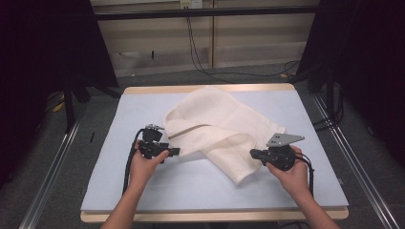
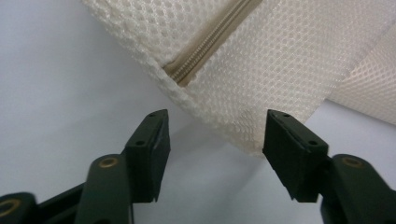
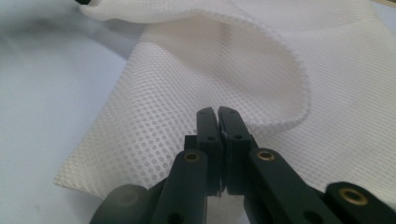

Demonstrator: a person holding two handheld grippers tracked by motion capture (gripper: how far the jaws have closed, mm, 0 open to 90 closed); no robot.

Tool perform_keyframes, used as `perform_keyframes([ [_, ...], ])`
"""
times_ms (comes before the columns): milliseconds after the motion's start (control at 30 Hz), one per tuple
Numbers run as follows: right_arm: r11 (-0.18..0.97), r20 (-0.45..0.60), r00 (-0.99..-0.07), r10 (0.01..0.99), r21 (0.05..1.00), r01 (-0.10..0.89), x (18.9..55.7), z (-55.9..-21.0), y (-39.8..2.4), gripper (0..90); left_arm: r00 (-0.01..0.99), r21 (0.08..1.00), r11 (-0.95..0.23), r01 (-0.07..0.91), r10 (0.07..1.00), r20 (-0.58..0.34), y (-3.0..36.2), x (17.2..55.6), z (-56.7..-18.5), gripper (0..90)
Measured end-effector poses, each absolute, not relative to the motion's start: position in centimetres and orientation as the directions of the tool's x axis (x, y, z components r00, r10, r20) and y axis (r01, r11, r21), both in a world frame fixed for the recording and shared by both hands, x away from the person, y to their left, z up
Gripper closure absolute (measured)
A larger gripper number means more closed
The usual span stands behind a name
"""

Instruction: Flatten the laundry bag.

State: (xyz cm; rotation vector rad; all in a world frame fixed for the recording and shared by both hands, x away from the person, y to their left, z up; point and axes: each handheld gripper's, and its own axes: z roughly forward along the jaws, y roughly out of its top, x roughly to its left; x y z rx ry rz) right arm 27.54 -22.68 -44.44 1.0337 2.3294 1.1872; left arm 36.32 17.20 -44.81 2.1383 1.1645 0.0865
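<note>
- Two tongs at work on one cream mesh bag point(image 1: 224, 131), which lies crumpled and folded over itself mid-counter, reaching from the far edge down toward the near right.
- Counter point(image 1: 143, 191): pale blue-grey sheet on a wooden board; bare sheet to the left of and in front of the bag.
- Left hand point(image 1: 145, 160) holds the left tongs point(image 1: 174, 151) level, pointing right at the bag's left edge, approx. where the zip ends.
- Left gripper view: left tongs point(image 2: 215, 135) stand apart, nothing pinched. A corner of the mesh bag point(image 2: 261, 60) hangs just beyond and between the two tips; no pad contact seen. Left pad point(image 2: 156, 144) over bare sheet, shadow underneath.
- Zipper point(image 2: 210, 44): tan, runs diagonally up from the bag's hemmed edge, shut along the visible stretch. High view shows the same zipper point(image 1: 188, 130) as a thin tan line on the bag's left part.
- Bag's lower fold runs toward the near right and ends in a rounded corner on the sheet.
- Right hand point(image 1: 291, 174) holds the right tongs point(image 1: 253, 153), grey three-cornered plate point(image 1: 284, 139) on top, pointing left at the bag's right side.
- Right gripper view: right tongs point(image 3: 218, 114) pressed together, tips over a raised curl of mesh; whether cloth is caught betw. pads — cannot tell.
</note>
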Motion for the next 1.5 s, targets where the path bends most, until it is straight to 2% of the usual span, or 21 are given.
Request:
perform_keyframes([
  [133,0.419,0.026,-0.714,0.700,0.794,0.440,27.2,-44.7,-21.6,88.1,0.606,0.606,-0.362,0.709,0.752,-0.260,17.3,35.6,-44.5,36.9],
  [333,0.442,0.022,-0.751,0.659,0.798,0.411,26.8,-45.1,-20.1,88.1,0.643,0.627,-0.377,0.682,0.717,-0.269,16.2,34.3,-43.7,38.1],
  [467,0.458,0.028,-0.776,0.630,0.794,0.400,26.7,-45.4,-19.0,88.1,0.691,0.622,-0.421,0.661,0.665,-0.285,14.3,33.9,-43.9,41.5],
  [867,0.510,0.032,-0.830,0.557,0.775,0.372,26.3,-46.5,-16.2,88.0,0.742,0.631,-0.462,0.624,0.605,-0.290,10.8,33.5,-44.6,40.2],
  [1133,0.504,0.039,-0.825,0.563,0.775,0.381,26.3,-46.7,-16.1,87.5,0.762,0.657,-0.460,0.598,0.581,-0.286,9.0,32.8,-45.3,40.3],
  [1300,0.509,0.032,-0.826,0.563,0.774,0.377,26.2,-46.8,-15.9,87.4,0.771,0.647,-0.484,0.589,0.578,-0.268,7.7,32.6,-45.8,35.5],
  [1367,0.512,0.029,-0.827,0.562,0.773,0.375,26.2,-46.8,-15.9,87.2,0.772,0.638,-0.496,0.589,0.580,-0.261,7.5,32.5,-45.9,37.7],
  [1500,0.511,0.031,-0.827,0.561,0.773,0.375,26.3,-46.9,-15.8,86.8,0.802,0.587,-0.590,0.554,0.567,-0.187,7.1,32.3,-46.3,59.4],
])
